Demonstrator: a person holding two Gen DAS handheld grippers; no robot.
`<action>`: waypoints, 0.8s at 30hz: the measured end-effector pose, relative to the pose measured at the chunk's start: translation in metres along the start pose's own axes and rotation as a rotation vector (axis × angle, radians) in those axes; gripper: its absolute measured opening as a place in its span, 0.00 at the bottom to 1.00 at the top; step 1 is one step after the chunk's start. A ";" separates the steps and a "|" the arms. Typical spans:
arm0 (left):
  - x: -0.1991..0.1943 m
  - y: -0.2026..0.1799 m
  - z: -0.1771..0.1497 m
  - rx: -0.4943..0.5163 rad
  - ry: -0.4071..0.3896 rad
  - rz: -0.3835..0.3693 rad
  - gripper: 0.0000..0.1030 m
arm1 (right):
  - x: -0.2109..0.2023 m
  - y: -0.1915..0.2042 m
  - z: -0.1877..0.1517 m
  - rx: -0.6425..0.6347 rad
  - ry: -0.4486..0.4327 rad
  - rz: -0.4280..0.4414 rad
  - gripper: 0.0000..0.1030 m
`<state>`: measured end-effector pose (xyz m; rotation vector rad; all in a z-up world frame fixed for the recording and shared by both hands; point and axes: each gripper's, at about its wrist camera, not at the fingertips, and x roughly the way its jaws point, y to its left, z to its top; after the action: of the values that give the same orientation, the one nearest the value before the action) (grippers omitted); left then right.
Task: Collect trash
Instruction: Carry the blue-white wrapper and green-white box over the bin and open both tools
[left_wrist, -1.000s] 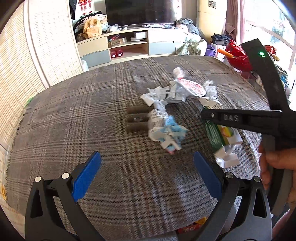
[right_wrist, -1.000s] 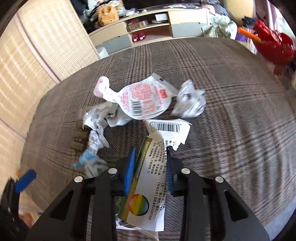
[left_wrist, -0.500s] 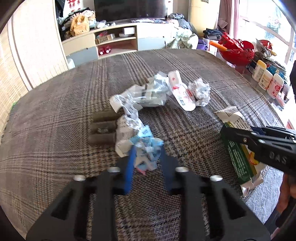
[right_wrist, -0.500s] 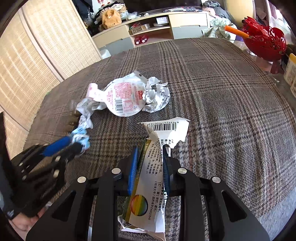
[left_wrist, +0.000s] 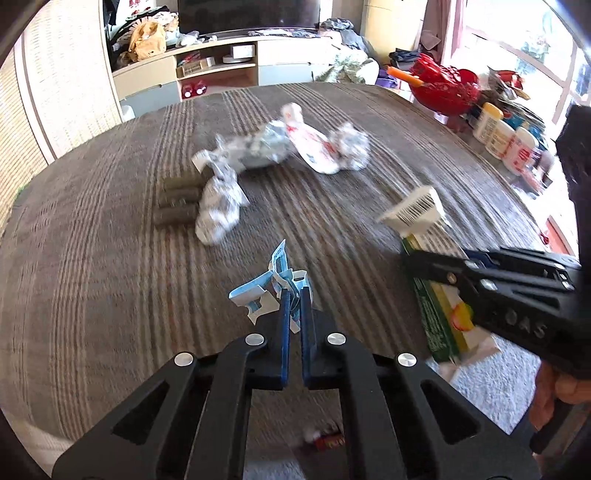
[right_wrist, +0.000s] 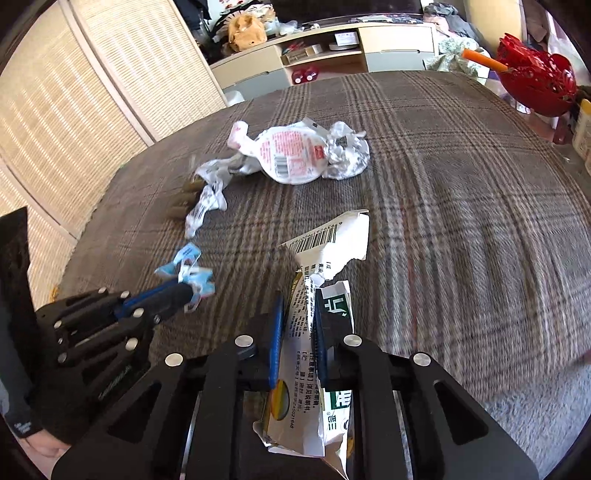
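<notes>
Left claw (left_wrist: 292, 295) pinches a light blue wrapper (left_wrist: 271, 286); right claw (right_wrist: 298, 314) clamps a limp torn packet (right_wrist: 325, 254) mid-length.

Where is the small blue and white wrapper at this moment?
The blue and white wrapper is pinched in the left tool, lifted above the plaid cloth; in the right wrist view it hangs left of the torn green carton.

"OAS" on the right hand-held gripper (left_wrist: 436, 264), barcode on the torn packet (right_wrist: 325, 240); digits "245021648" along its edge
</notes>
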<state>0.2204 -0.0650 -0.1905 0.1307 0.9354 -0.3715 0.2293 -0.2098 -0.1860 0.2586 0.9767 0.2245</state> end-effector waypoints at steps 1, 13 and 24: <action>-0.005 -0.003 -0.007 -0.002 0.001 -0.004 0.03 | -0.003 -0.002 -0.004 0.002 -0.003 0.003 0.16; -0.047 -0.030 -0.073 -0.071 -0.017 -0.069 0.01 | -0.030 -0.002 -0.063 0.002 0.019 0.029 0.12; -0.027 -0.055 -0.151 -0.079 0.089 -0.102 0.01 | -0.013 -0.018 -0.126 0.072 0.103 0.009 0.11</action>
<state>0.0706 -0.0682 -0.2551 0.0274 1.0462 -0.4246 0.1180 -0.2164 -0.2488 0.3193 1.0874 0.2127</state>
